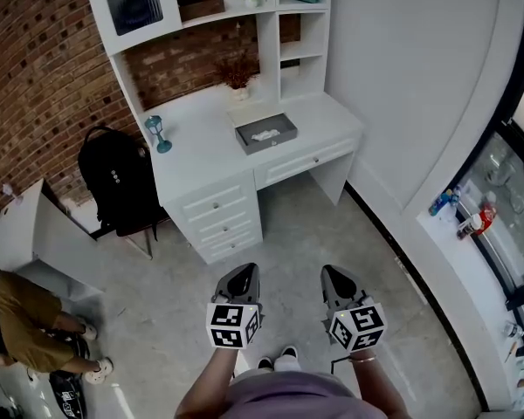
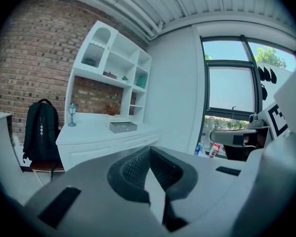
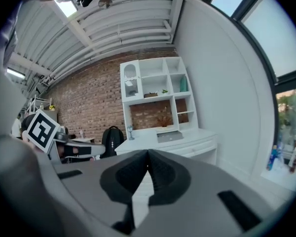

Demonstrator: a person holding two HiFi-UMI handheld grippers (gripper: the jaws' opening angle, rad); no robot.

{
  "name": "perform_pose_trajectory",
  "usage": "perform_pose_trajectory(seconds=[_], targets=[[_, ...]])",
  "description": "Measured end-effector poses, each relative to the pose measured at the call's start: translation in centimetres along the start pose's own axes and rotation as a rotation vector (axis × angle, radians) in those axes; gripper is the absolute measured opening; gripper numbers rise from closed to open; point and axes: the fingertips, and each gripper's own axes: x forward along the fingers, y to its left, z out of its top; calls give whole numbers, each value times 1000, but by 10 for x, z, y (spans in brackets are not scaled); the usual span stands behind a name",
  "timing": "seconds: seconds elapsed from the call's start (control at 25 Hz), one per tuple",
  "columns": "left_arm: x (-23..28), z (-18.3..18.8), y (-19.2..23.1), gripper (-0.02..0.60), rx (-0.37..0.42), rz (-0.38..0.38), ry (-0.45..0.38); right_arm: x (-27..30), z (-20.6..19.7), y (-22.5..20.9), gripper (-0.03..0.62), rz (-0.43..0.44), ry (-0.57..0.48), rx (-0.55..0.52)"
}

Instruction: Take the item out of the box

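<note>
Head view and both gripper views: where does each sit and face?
Head view: on the head, steeply down at white desk, grey box; left claw, right claw, shoes show.
Left gripper view: on left claw, facing the desk; shut jaws show.
Right gripper view: on right claw, facing the desk; shut jaws show.
All share desk, box.

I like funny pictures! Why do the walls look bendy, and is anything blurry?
Both gripper views: a wide lens bends the brick wall, and the corners go dark. Left gripper view: the window glows bright; the close left gripper looks soft. Head view: the desk is sharp.
</note>
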Motion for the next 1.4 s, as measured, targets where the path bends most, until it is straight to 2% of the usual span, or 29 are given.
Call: perform_pose_trajectory(seconds=[0.16, 0.36, 0.56, 0.88, 1.16, 1.4], targets=[[5, 1, -3, 0, 4, 6, 0, 5, 4, -5, 3, 11, 0, -24], [12, 0, -11, 0, 8, 15, 3, 9, 5, -13, 51, 33, 22, -58], [17, -2, -15, 0, 13, 19, 13, 10, 3, -21, 98, 40, 32, -55], [35, 1, -10, 0, 25, 19, 24, 23, 2, -32, 121, 40, 40, -46], [77, 10, 13, 0, 29, -3, 26, 64, 10, -43, 124, 34, 41, -50], [138, 28, 53, 0, 17, -10, 18, 129, 30, -65, 124, 16, 20, -58]])
